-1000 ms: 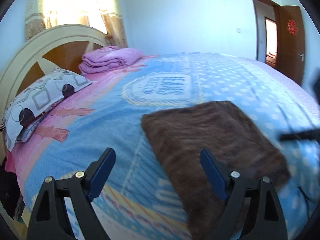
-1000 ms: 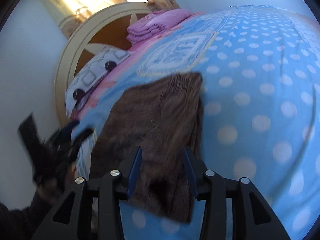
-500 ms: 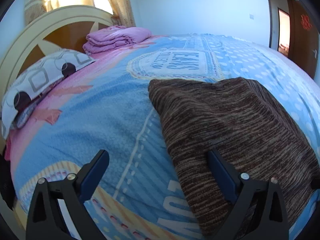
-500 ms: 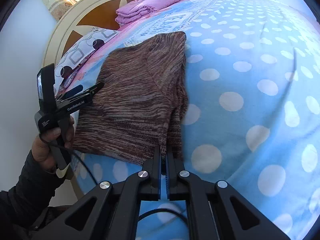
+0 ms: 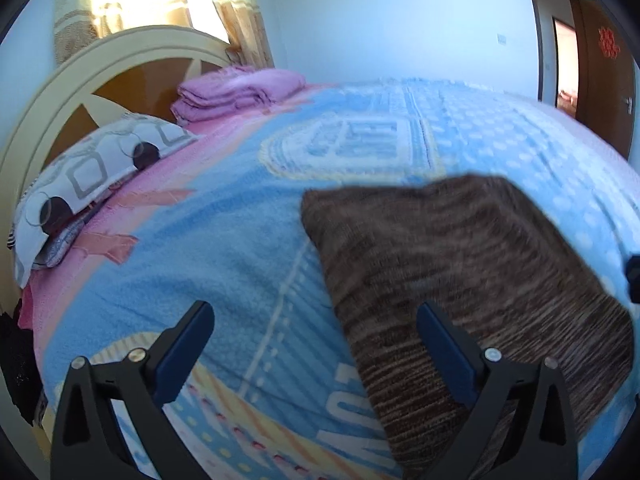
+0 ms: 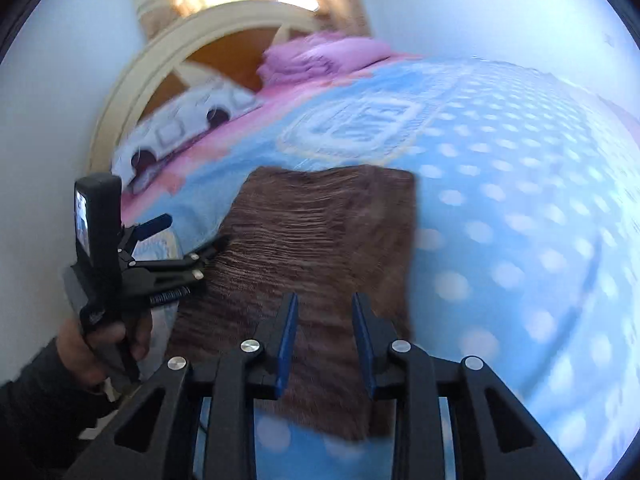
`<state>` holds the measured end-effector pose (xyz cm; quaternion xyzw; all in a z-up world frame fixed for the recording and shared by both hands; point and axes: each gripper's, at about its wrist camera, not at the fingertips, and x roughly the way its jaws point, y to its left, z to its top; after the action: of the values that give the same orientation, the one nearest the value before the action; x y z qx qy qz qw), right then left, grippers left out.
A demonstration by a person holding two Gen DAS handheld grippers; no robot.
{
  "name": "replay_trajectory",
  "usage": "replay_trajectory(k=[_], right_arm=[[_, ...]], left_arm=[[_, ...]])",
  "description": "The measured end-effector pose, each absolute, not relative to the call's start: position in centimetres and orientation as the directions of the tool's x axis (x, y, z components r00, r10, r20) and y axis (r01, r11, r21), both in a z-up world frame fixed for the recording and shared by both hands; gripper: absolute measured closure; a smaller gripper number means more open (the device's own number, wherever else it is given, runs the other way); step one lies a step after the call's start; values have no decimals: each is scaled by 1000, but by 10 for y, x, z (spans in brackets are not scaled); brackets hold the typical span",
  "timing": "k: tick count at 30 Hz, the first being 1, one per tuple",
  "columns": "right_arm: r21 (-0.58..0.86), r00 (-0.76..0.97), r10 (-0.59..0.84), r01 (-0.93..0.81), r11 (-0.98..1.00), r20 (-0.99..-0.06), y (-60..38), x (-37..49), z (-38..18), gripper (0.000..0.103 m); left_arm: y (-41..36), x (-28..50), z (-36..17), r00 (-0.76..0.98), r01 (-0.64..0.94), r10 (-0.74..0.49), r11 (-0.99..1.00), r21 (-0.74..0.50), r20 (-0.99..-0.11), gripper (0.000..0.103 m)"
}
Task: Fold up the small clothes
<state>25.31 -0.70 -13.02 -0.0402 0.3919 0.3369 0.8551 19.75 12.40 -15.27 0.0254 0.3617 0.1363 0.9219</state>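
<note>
**Left wrist view: both tongs hovered free over a folded brown knit**

Left wrist view had the left gripper (image 5: 314, 344) spread wide, one finger over the brown knit garment (image 5: 460, 264), the other over the blue bedspread (image 5: 224, 236), likely lined up to take the near edge. It lay flat, doubled into a rectangle, near the bed's front edge. The right gripper (image 6: 325, 340) had just been opening, part-way apart, nothing pinched between the pads. The bedspread's emblem lettering (image 5: 356, 140) was too blurred to read.

Daylight glares through curtains (image 5: 160, 0); strong fisheye bending; motion blur, heavier in right wrist view.
</note>
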Motion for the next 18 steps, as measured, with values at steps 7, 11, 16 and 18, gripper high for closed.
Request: replay_trajectory(k=[7, 11, 16, 18], right_arm=[[129, 477, 451, -566, 814, -755, -4, 283, -174, 75], [59, 517, 417, -574, 817, -747, 3, 277, -179, 75], [104, 531, 436, -543, 833, -727, -1, 278, -175, 73], [87, 546, 422, -535, 840, -724, 0, 268, -171, 66]], left_arm=[[134, 201, -163, 697, -228, 214, 971, 72, -684, 0], [135, 202, -167, 703, -239, 204, 970, 44, -682, 0], [133, 194, -161, 696, -252, 210, 967, 41, -686, 0], [132, 188, -159, 694, -249, 199, 968, 29, -692, 0]])
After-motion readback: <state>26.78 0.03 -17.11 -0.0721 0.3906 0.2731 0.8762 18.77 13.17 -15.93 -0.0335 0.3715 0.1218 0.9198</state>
